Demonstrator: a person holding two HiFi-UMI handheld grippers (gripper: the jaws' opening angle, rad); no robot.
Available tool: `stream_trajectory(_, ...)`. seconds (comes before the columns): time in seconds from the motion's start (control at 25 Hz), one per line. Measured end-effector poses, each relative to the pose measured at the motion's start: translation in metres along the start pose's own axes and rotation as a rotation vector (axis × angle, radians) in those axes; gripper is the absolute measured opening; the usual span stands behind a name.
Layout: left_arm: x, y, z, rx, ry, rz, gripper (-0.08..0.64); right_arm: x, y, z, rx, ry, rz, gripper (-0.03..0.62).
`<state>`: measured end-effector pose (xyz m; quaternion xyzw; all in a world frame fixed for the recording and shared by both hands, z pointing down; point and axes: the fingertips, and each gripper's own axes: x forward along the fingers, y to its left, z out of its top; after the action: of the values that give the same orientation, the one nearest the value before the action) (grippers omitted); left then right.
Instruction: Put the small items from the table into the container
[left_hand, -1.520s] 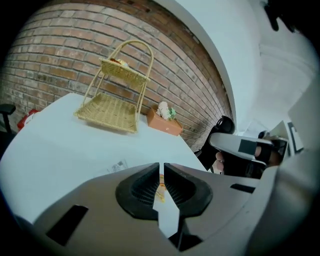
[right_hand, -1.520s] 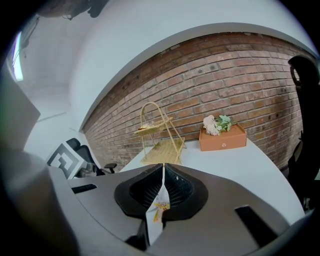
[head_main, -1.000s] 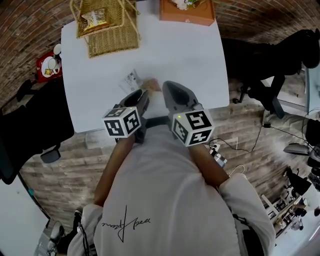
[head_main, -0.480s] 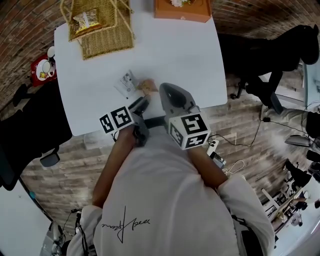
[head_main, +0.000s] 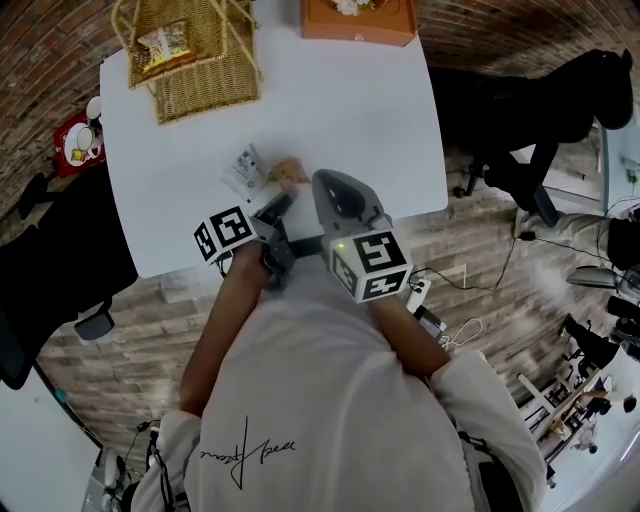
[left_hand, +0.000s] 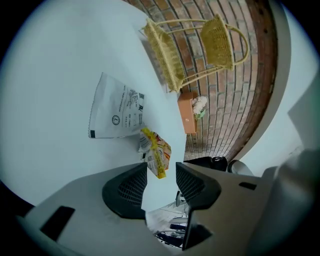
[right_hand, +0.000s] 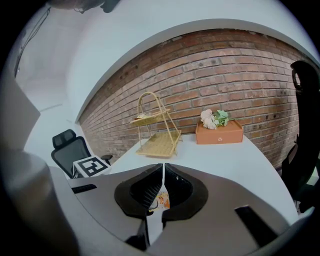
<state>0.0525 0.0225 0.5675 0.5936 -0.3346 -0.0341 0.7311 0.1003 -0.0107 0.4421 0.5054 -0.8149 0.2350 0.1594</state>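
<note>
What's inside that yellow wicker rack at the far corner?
In the wicker rack, a snack packet lies on the upper tier. The lower tier looks bare where visible; its part under the upper tier is hidden.

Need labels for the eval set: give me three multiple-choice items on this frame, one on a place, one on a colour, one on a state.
1. Where is the white packet?
A. on the floor
B. on the table
C. on a chair seat

2. What colour is the box with the flowers on it?
A. blue
B. green
C. orange

3. How do the right tongs stand?
A. shut
B. wide apart
C. clamped on the white packet

Answers:
1 B: the head view shows it lying flat on the white top, just ahead of the tongs.
2 C: its side reads orange in both the head view and the right gripper view.
3 A: the right gripper view shows the two pads meeting with nothing pinched between them.
</note>
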Motion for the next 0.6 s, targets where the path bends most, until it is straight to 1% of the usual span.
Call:
stream_trajectory(0.12, 0.005, 0.005, 0.001, -0.058, 0.002, -0.009, 0.163, 0.001, -0.001, 0.000, 0.004, 0.002, 0.001, 0.021)
stream_trajectory(0.2, 0.009, 0.006, 0.001, -0.082, 0.013, -0.018, 0.163, 0.001, -0.002, 0.001, 0.004, 0.002, 0.000, 0.021)
stream_trajectory(0.24, 0.011, 0.007, 0.001, -0.077, 0.021, -0.017, 0.163, 0.002, -0.002, 0.001, 0.002, 0.002, 0.000, 0.021)
stream_trajectory(0.36, 0.013, 0.008, 0.000, -0.019, 0.044, 0.005, 0.161, 0.003, -0.001, 0.003, -0.015, 0.000, -0.004, 0.021)
stream_trajectory(0.4, 0.014, 0.008, 0.000, -0.015, 0.046, 0.006, 0.161, 0.003, 0.000, 0.003, -0.018, -0.002, -0.003, 0.021)
stream_trajectory(0.52, 0.017, 0.007, 0.001, -0.044, 0.039, -0.015, 0.146, 0.004, 0.000, 0.005, -0.019, -0.006, -0.003, 0.021)
stream_trajectory(0.6, 0.016, 0.005, 0.003, -0.051, 0.037, -0.027, 0.112, 0.004, 0.000, 0.005, -0.017, -0.008, -0.003, 0.021)
